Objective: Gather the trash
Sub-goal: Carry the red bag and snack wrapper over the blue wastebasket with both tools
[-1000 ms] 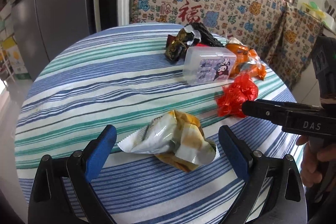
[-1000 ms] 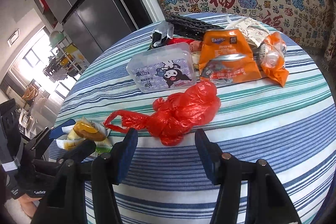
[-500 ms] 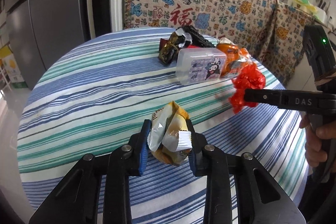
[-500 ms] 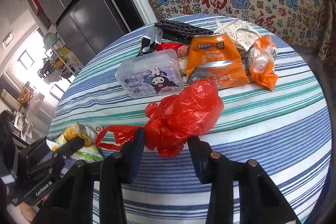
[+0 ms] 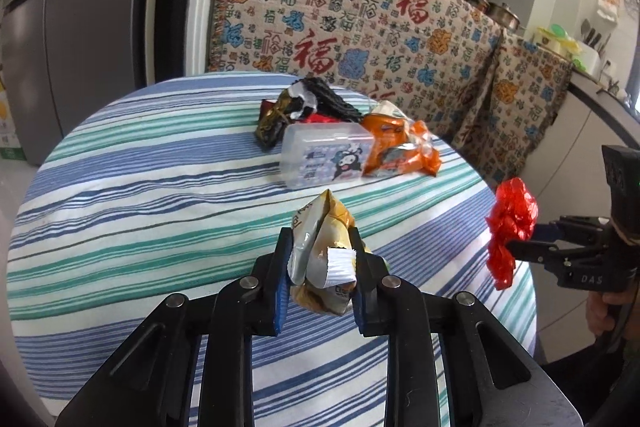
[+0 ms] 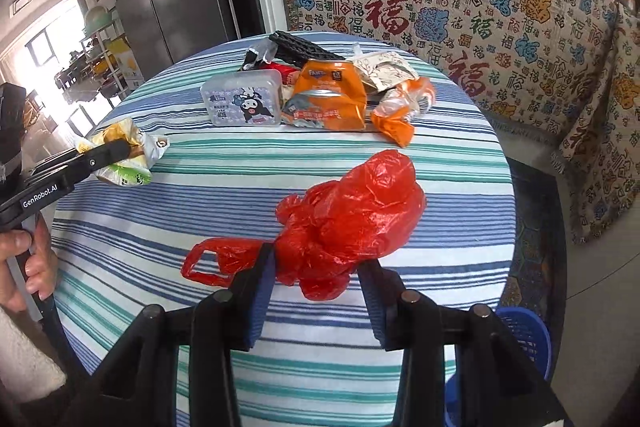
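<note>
A crumpled silver and yellow snack wrapper (image 5: 324, 223) sits between the blue pads of my left gripper (image 5: 320, 251), lifted a little off the striped table (image 5: 140, 195). The jaws are closing and the pads press on its sides. In the right wrist view the same wrapper (image 6: 128, 175) shows at the left, in the left gripper (image 6: 116, 151). My right gripper (image 6: 316, 263) is shut on a red plastic bag (image 6: 360, 211), which hangs above the cloth with one handle loop trailing left. The left wrist view has that red bag (image 5: 512, 223) past the table's right edge.
At the table's far side lie a clear plastic box (image 6: 242, 103) with a cartoon label, orange snack packets (image 6: 328, 95) and dark wrappers (image 5: 280, 115). A blue basket (image 6: 520, 339) stands on the floor by the table's right edge. A patterned cloth hangs behind.
My left gripper went from wide open around the wrapper to shut on it and lifted it. My right gripper closed on the red bag and carried it up and towards the table's right edge.
</note>
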